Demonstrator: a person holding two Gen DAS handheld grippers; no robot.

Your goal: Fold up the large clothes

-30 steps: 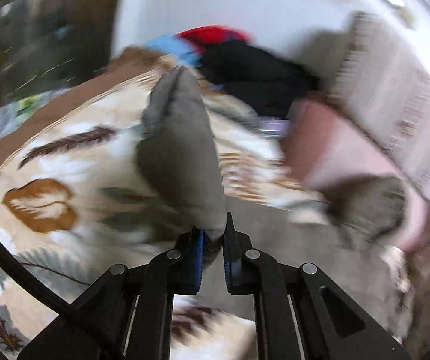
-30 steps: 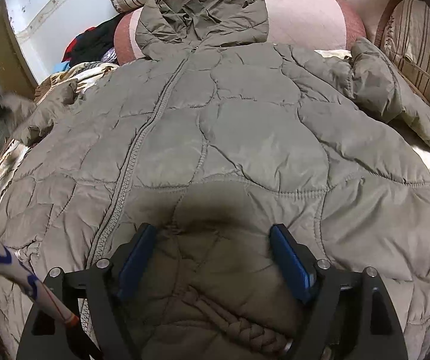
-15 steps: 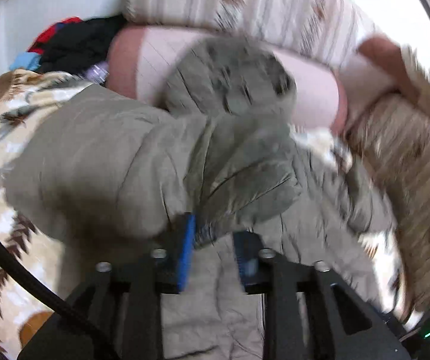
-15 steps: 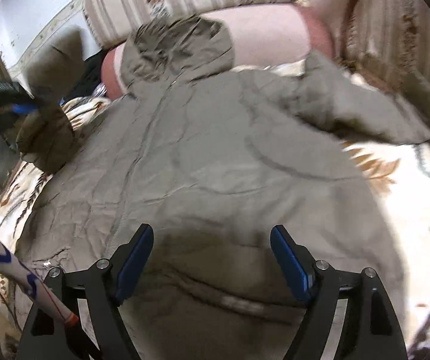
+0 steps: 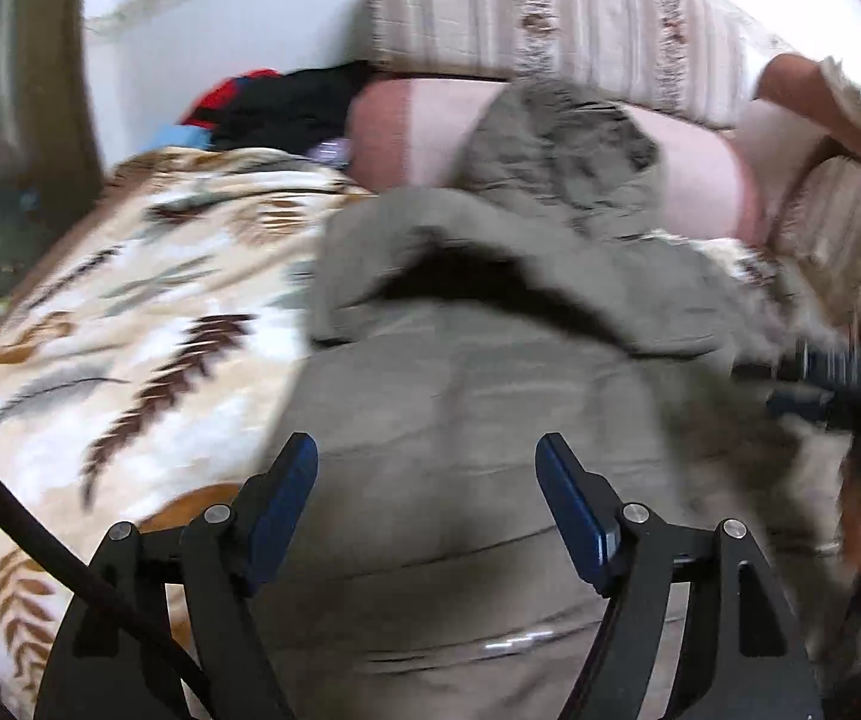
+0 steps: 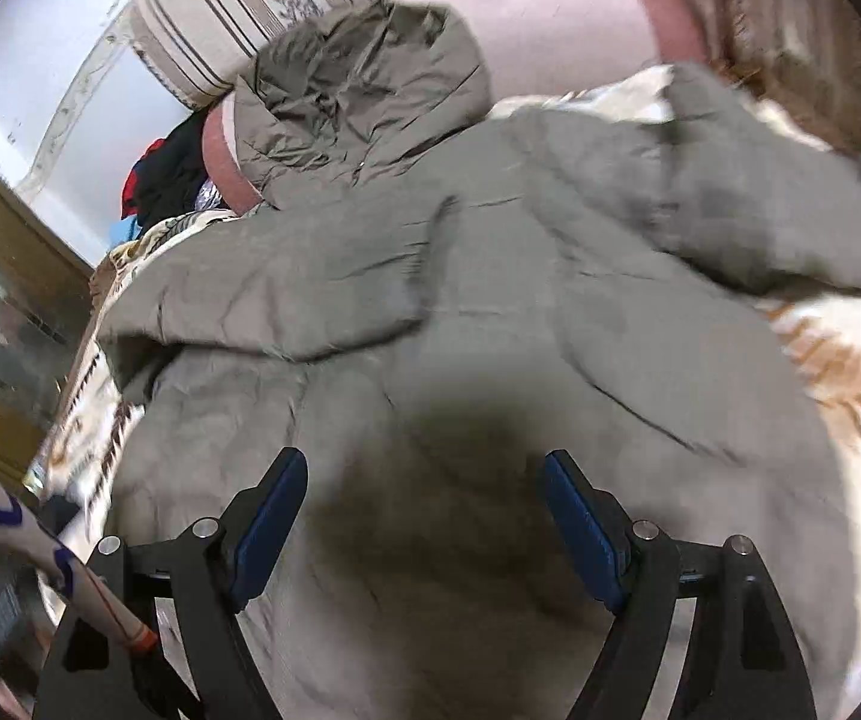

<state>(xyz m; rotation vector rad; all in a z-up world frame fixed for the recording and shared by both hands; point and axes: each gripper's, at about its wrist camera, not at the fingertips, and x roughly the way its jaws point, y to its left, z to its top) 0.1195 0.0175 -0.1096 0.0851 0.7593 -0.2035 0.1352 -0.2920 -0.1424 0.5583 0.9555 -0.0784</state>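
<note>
In the left wrist view the left gripper (image 5: 427,501) hangs over the lower body of the olive quilted jacket (image 5: 478,432), which lies spread on a leaf-patterned blanket (image 5: 130,324) on the bed; its jaws have just been opening and now stand spread with nothing pinched between them. The left sleeve (image 5: 490,258) lies folded across the chest, puffed up with a dark hollow under its edge. My worry is that padded fabric like this springs back, so the sleeve may slide or unroll toward the blanket unless pressed flat. The hood (image 5: 556,144) rests up against a pink bolster (image 5: 406,132), and could drag crooked when the body is folded. At the right edge the other tool is only a blur. In the right wrist view the right gripper (image 6: 424,507) hovers above the jacket's hem region, jaws spread wide and empty, its shadow on the cloth. The right sleeve (image 6: 748,204) is flung outward toward the striped cushions, not yet folded in. If that sleeve is caught by a thin pinch of slick shell, it may slip free mid-carry. A bulky, uneven stack could then topple at the final fold.
</note>
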